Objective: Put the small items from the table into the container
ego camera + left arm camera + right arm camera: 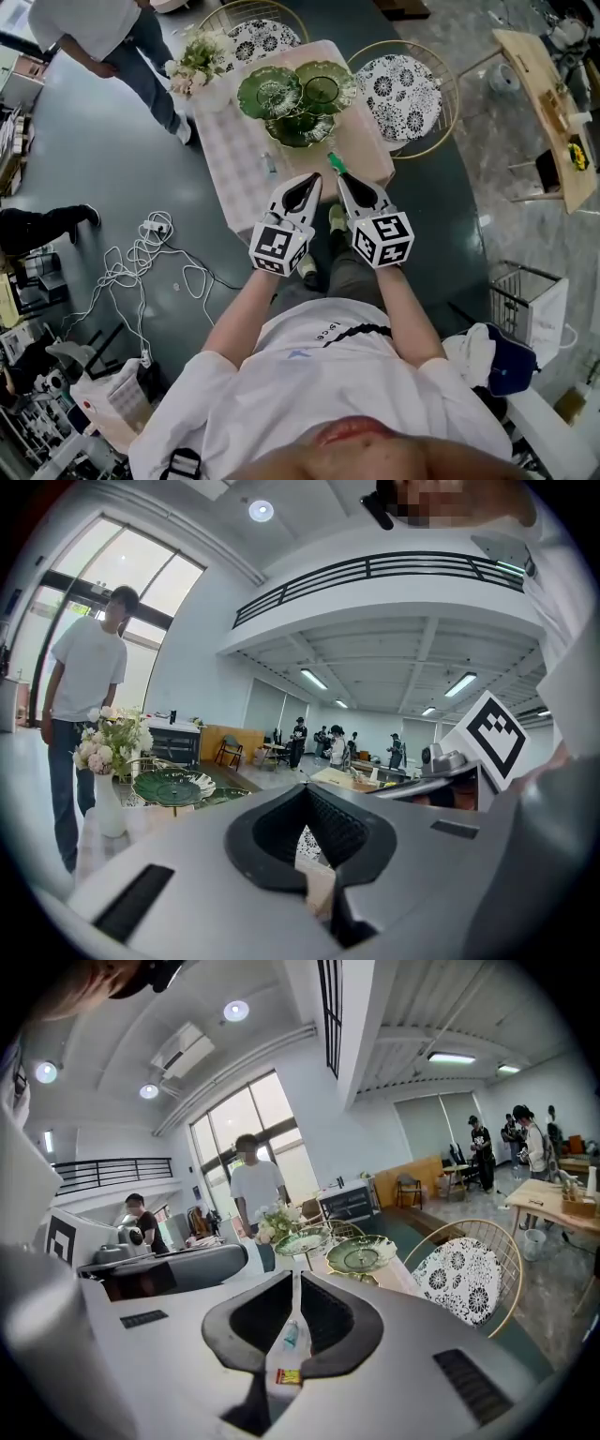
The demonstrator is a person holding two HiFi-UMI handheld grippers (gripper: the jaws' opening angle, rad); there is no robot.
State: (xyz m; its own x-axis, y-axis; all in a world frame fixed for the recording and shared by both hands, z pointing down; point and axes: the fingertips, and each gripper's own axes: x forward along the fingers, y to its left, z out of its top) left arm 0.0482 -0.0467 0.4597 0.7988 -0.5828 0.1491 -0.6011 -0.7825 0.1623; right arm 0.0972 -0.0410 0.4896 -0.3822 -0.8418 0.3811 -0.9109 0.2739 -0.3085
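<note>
A table [234, 159] with a pale pink checked cloth stands in front of me. My left gripper [312, 180] hovers over its near edge, jaws together and empty, as the left gripper view [306, 787] also shows. My right gripper [337, 175] is beside it, jaws closed at the tips [294, 1277]. A small green-topped item [334, 161] lies just past its tip. Through the gap behind the right jaws I see a little teal bottle [289, 1335] and a red-and-yellow packet [288, 1375] on the cloth. Another small item [270, 162] lies to the left. Green glass dishes [270, 92] stand at the far end.
A vase of flowers [199, 61] stands at the table's far left corner. Two wire chairs with patterned cushions [401, 94] flank the far side. A person [112, 37] stands to the left. Cables [141, 253] lie on the floor, and a wooden table [548, 103] is at right.
</note>
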